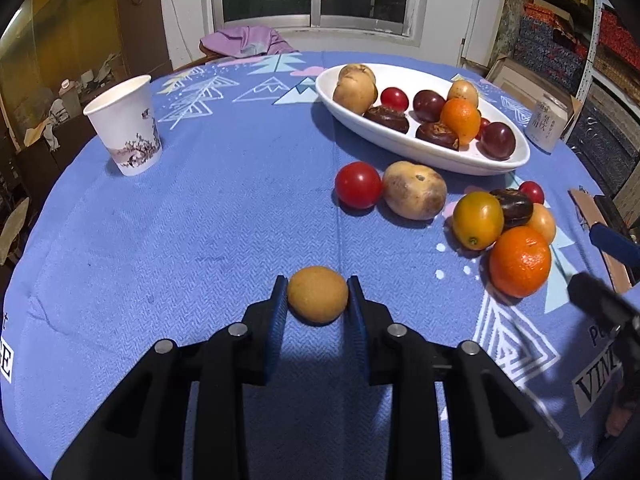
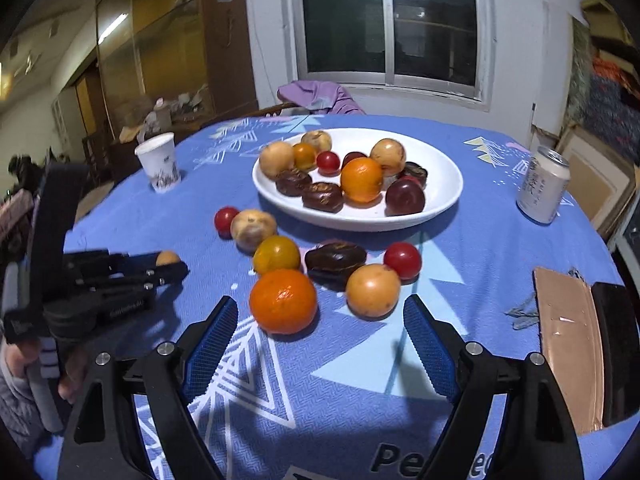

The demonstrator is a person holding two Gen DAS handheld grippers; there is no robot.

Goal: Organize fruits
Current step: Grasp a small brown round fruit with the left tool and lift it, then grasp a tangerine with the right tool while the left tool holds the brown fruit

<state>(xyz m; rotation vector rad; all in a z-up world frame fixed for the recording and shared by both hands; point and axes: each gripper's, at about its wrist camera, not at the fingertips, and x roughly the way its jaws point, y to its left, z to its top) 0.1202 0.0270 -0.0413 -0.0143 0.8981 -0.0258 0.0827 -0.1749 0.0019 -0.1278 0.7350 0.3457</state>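
Note:
My left gripper [image 1: 318,292] is shut on a small tan round fruit [image 1: 318,294], low over the blue tablecloth; the same gripper [image 2: 176,266] and fruit [image 2: 167,258] show at left in the right wrist view. My right gripper [image 2: 322,312] stands open, nothing held, with a loose orange [image 2: 283,301] just ahead of its left finger and a tan fruit [image 2: 373,290] ahead of the right one. The white oval dish [image 2: 440,200] behind them holds several fruits. Loose by it lie a red tomato [image 1: 358,185], a brownish fruit [image 1: 414,189] and a yellow-orange tomato [image 1: 477,220].
A paper cup [image 1: 126,124] stands at the far left of the round table [image 1: 200,220]. A drinks can [image 2: 542,186] is at the right, and a brown flat card with a dark object [image 2: 572,344] lies near the right edge. A person's hand [image 2: 68,376] grips the left tool.

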